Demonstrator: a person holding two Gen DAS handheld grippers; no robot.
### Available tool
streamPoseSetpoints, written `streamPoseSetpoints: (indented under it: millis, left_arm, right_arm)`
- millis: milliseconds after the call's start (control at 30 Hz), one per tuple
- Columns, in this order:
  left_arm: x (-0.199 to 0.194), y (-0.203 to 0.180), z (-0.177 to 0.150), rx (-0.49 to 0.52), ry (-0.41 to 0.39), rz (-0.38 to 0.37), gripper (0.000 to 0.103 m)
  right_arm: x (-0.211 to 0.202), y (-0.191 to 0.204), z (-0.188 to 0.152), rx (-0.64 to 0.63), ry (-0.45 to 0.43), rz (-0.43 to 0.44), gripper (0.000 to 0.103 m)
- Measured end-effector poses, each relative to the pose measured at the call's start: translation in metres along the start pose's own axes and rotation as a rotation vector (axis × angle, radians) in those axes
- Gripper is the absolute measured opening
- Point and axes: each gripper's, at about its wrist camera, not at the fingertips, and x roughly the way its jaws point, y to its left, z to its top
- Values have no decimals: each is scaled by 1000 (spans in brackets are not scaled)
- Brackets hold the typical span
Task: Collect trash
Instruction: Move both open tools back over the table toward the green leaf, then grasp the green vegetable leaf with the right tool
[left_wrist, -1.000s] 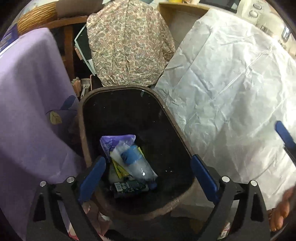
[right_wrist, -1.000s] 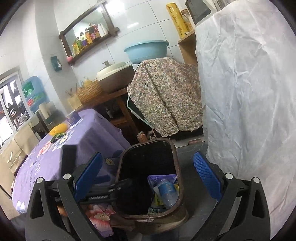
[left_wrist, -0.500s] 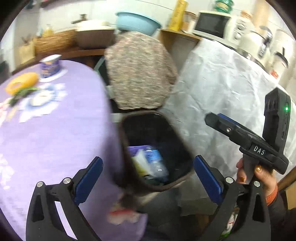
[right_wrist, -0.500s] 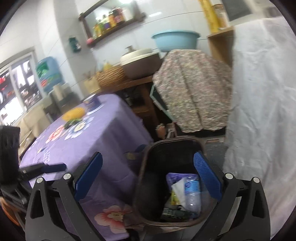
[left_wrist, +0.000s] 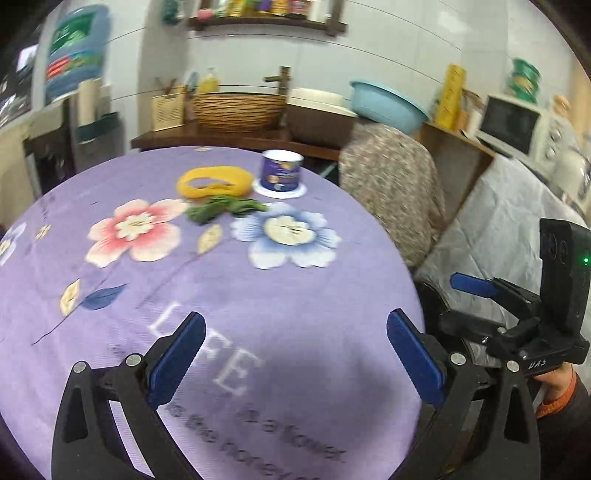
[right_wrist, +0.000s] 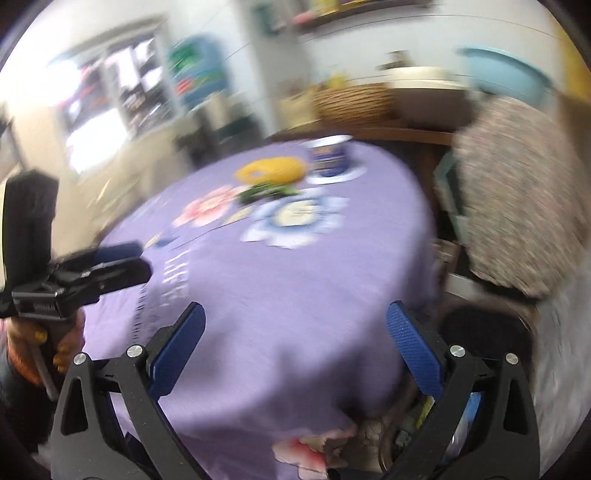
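On the purple flowered tablecloth (left_wrist: 229, 288) at the far side lie a yellow peel-like piece (left_wrist: 214, 181), a green crumpled scrap (left_wrist: 225, 209) and a blue cup (left_wrist: 282, 171) on a white lid. They also show blurred in the right wrist view: the yellow piece (right_wrist: 271, 169), the green scrap (right_wrist: 266, 192), the cup (right_wrist: 328, 157). My left gripper (left_wrist: 295, 354) is open and empty over the near table edge. My right gripper (right_wrist: 295, 350) is open and empty, to the right of the left one. The dark bin (right_wrist: 491, 332) sits low beside the table, mostly hidden.
A cloth-draped object (left_wrist: 395, 192) and a white-covered counter (left_wrist: 509, 229) stand to the right. A wooden shelf behind the table holds a wicker basket (left_wrist: 236, 109) and a blue basin (left_wrist: 384, 105). A microwave (left_wrist: 511, 123) is at the far right.
Both grippers have swung up and left from the bin to face the tabletop. The bin has dropped nearly out of view. Both jaws stay open.
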Motion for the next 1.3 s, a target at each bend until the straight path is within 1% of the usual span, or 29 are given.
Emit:
streamPoseSetpoints:
  millis: [67,133,200,233,400,433,467,567,667,733,833,933,967,1000,1033,1067,1100,1167,1200,1233,1300]
  left_arm:
    - [-8,20,3,-39,-19,13,97]
    - [-16,35,3,-64,-35,22,97]
    - [-23,47,3,-80,-42,26,98]
    - [-27,52,2,-87,-50,31,98]
    - [-42,74,-7,-112,-69,58,98]
    - [-43,78,-9,-116,-69,57,98]
    - [-45,82,-11,-119,-68,55,98]
    - [-42,91,-14,-129,-60,57,98]
    - [-38,98,-17,-151,-52,38,98]
    - [-37,100,-19,-164,-52,24,98]
    - [-40,99,-23,-164,-58,12,98]
    - [-45,96,-25,-164,-68,2,98]
    - [-47,95,-26,-165,-71,-5,98]
    - [-48,95,-27,-165,-74,-8,98]
    - [-49,94,-28,-162,-77,-9,98]
    - [-51,92,-28,-156,-79,-7,98]
    - [-51,91,-28,-152,-79,-5,98]
    - [-50,90,-29,-149,-75,-4,98]
    - [-50,89,-30,-151,-74,-4,98]
    - [-51,89,-31,-152,-74,-5,98]
    - [-52,86,-32,-151,-77,-5,98]
  right_arm:
    - [27,16,22,-92,30,28,97]
    - [54,27,43,-155,68,45,95]
    - [82,33,61,-202,111,37,90]
    - [96,35,71,-228,119,16,90]
    - [153,37,102,-272,183,-31,88]
    - [170,28,111,-261,198,-49,88]
    - [179,24,115,-247,213,-46,88]
    - [199,19,121,-246,240,-74,88]
    - [212,17,123,-228,262,-39,88]
    - [218,22,126,-244,255,-22,85]
    - [228,27,134,-267,250,-39,85]
    - [240,31,138,-272,276,-23,84]
    - [245,34,137,-283,294,-21,79]
    - [246,36,136,-302,289,-39,75]
    - [246,39,136,-313,278,-35,72]
    - [246,41,137,-313,272,-19,57]
    - [245,42,137,-310,263,-29,38]
    - [242,43,136,-300,259,-24,19]
    - [240,45,134,-306,259,-20,14]
    - [236,48,130,-324,257,-21,12]
    - [225,54,123,-353,234,-30,11]
